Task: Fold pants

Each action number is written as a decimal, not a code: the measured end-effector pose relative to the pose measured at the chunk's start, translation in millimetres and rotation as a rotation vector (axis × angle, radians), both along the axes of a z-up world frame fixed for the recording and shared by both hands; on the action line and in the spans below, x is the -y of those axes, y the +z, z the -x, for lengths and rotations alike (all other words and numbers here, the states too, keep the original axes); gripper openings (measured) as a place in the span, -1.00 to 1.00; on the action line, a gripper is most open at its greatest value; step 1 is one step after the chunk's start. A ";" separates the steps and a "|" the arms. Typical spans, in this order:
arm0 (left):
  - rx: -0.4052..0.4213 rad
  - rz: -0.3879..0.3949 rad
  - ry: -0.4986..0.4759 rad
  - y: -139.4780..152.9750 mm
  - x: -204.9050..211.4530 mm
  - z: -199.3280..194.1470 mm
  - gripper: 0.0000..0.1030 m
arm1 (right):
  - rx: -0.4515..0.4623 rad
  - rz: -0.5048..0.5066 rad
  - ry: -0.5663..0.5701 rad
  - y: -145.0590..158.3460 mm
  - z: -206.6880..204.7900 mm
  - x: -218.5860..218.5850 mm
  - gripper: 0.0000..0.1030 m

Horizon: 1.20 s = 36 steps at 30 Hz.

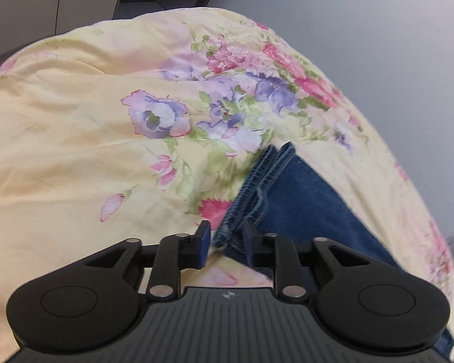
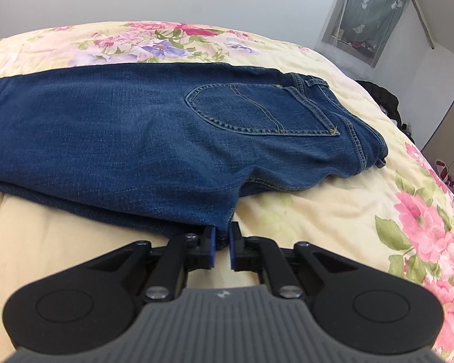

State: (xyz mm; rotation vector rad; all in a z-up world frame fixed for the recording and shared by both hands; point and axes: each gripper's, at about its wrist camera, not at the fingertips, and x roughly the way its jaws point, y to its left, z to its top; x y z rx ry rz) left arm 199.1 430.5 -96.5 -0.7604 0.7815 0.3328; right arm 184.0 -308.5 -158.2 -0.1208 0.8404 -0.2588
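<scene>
Left claw (image 1: 225,243): jaws partly apart, nothing pinched; the hem of the pants (image 1: 302,208) lies between and just ahead of the blue pads (image 1: 205,242), not pressed by them.
Right claw (image 2: 222,246): jaws drawn in to a narrow slit, pads (image 2: 210,246) clamped on the near folded edge of the pants (image 2: 136,127).
Open room, left claw: bare floral bedspread (image 1: 75,151) ahead and to its left; the bed's edge curves away on its right, grey wall (image 1: 378,45) beyond.
Open room, right claw: clear bedspread (image 2: 317,220) to its right and near side; the bed edge falls off far right, with a dark heap (image 2: 384,99) past it.
Pants, from left claw: leg runs from the pads back and rightward, hem seam ahead.
Pants, from right claw: folded lengthwise, spread ahead and to the left; back pocket (image 2: 263,109) ahead-right, waistband at far right.
Pose: both claws tilt downward toward the bed.
</scene>
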 end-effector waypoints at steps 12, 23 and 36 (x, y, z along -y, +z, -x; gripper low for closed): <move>0.033 0.164 0.080 -33.1 9.4 -35.4 -0.91 | -0.014 -0.033 -0.012 3.1 -2.8 2.9 -0.95; 0.002 -0.064 0.023 -34.2 20.4 -28.3 -0.93 | -0.038 -0.011 0.031 -2.9 -4.6 0.3 -0.94; -0.094 -0.186 -0.014 -13.8 40.4 -31.7 -0.28 | -0.047 -0.063 0.028 16.1 7.3 17.3 -0.55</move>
